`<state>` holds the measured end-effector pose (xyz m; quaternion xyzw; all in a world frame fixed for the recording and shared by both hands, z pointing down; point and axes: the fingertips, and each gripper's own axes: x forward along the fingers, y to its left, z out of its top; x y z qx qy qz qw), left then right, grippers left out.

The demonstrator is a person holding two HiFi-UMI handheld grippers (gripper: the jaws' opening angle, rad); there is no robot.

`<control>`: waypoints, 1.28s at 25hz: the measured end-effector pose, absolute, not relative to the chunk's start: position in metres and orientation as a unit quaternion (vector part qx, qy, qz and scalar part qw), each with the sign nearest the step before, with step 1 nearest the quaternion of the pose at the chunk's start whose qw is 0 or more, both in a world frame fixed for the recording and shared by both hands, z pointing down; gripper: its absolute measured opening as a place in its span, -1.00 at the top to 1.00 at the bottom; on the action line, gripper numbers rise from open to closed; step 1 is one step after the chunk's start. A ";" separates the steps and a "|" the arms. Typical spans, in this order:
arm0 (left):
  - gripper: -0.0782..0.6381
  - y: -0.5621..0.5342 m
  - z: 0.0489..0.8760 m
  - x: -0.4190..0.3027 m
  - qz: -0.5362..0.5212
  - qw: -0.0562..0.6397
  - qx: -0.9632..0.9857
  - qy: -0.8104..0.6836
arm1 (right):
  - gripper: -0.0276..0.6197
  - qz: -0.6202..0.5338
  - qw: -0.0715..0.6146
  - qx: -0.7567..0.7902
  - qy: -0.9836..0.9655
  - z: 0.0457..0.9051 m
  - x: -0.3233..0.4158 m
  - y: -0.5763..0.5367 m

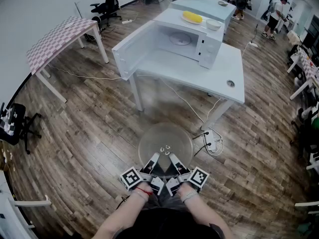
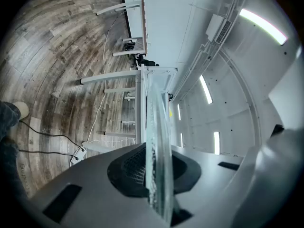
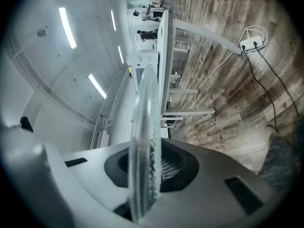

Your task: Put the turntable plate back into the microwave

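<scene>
Head view shows you hold the glass turntable plate (image 1: 165,142) level above the floor, well apart from the open microwave (image 1: 210,48) on the counter (image 1: 222,71). Your left tool (image 1: 153,157) and right tool (image 1: 174,158) each clamp its near rim. I judge it stiff, heavy, slippery and breakable, so keep it level.

Wood floor (image 1: 75,128) throughout. White table (image 1: 219,71) at centre, small round fitting (image 1: 230,83) near its right corner. Second white table (image 1: 199,4) behind. Checkered table (image 1: 57,36) at left, well apart. Black office chair (image 1: 108,3) top left by wall. Another dark chair (image 1: 25,126) at left edge. Yellow item (image 1: 192,17) beside white bowl (image 1: 213,24). Power strip (image 1: 213,142) on floor near table leg, white cable (image 1: 185,101) running toward it. Person (image 1: 274,18) standing far right. Ceiling light strips (image 2: 263,25) lit.
</scene>
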<state>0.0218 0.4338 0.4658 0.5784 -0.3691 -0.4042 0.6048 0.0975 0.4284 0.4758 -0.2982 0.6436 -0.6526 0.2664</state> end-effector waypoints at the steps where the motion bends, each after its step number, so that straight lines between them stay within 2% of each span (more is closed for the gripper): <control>1: 0.64 0.435 0.464 0.025 -0.408 0.604 0.578 -0.367 | 0.72 -0.651 0.266 -0.297 0.646 0.474 0.100 0.429; 16: 0.64 0.434 0.456 0.033 -0.421 0.590 0.587 -0.362 | 0.72 -0.640 0.268 -0.287 0.661 0.462 0.108 0.427; 32: 0.64 0.297 0.457 0.010 -0.381 0.620 0.607 -0.319 | 0.70 -0.616 0.312 -0.329 0.644 0.463 0.085 0.302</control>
